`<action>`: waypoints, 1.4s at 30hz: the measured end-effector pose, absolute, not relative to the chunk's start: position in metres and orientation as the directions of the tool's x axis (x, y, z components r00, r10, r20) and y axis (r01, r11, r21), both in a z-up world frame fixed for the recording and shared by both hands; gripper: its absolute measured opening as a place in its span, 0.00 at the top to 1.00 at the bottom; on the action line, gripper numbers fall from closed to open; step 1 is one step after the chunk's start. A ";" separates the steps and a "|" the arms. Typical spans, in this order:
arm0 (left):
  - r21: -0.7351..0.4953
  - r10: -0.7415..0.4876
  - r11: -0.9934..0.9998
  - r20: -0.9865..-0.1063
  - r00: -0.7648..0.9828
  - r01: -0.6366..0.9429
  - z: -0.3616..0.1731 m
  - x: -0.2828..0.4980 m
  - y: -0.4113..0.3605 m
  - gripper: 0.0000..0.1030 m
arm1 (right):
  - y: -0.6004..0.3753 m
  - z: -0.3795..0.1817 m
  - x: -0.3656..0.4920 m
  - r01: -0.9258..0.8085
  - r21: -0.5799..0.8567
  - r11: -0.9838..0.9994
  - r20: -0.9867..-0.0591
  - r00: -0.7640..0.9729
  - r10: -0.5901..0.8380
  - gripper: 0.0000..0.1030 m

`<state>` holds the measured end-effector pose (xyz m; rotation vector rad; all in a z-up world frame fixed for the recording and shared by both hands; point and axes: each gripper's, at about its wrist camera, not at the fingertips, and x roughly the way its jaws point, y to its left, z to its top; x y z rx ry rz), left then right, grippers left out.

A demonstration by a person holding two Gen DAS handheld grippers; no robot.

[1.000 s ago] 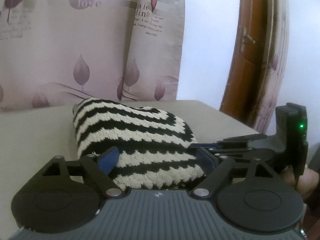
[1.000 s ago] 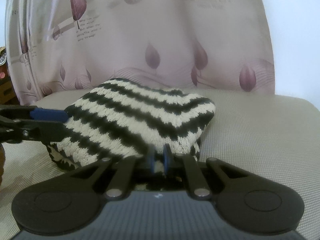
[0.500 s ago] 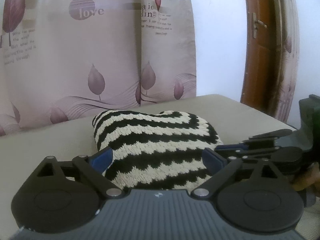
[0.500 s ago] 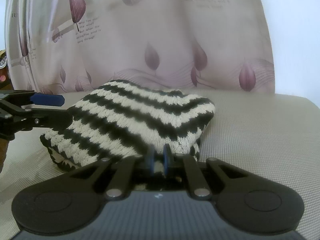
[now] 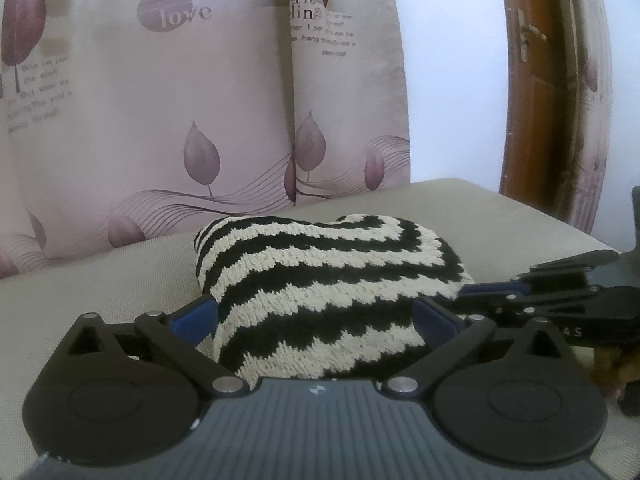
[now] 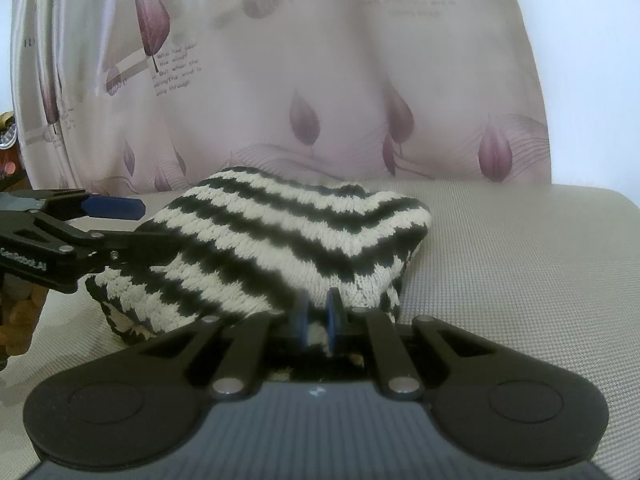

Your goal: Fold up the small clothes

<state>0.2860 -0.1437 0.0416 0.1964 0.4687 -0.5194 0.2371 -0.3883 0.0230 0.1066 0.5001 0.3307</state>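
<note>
Two claws flank a folded, chunky black-and-cream zigzag knit point(image 5: 328, 292) on a beige woven desk point(image 6: 520, 248). Left claw point(image 5: 316, 318) has just been opening, the knit loose between wide fingers; right claw point(image 6: 316, 320) pinches its near edge. Bare surface lies rightward; leaf-print curtain point(image 5: 180, 100) behind.

Folded knit garment point(image 5: 328, 280) lies on cushioned surface point(image 5: 100, 280), curtain point(image 5: 180, 100) behind it, door point(image 5: 532, 80) back right. Left gripper point(image 5: 316, 316) straddles garment's near-left edge; right gripper point(image 6: 316, 322) sits at near-right edge, garment between the two.
</note>
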 end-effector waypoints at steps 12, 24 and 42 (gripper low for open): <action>0.054 -0.397 0.869 -0.521 0.756 0.493 0.035 0.305 -0.137 0.00 | -0.411 0.029 0.227 -0.236 0.289 0.928 -0.373 0.865 0.336 0.37; 0.010 -0.454 0.830 -0.571 0.685 0.558 0.032 0.324 -0.138 0.00 | -0.428 0.032 0.265 -0.261 0.459 0.849 -0.455 0.752 0.478 0.13; -0.642 -0.808 0.588 -0.480 0.340 0.492 -0.018 0.419 -0.066 0.00 | -0.448 0.002 0.333 -0.215 0.710 0.671 -0.443 0.604 0.662 0.14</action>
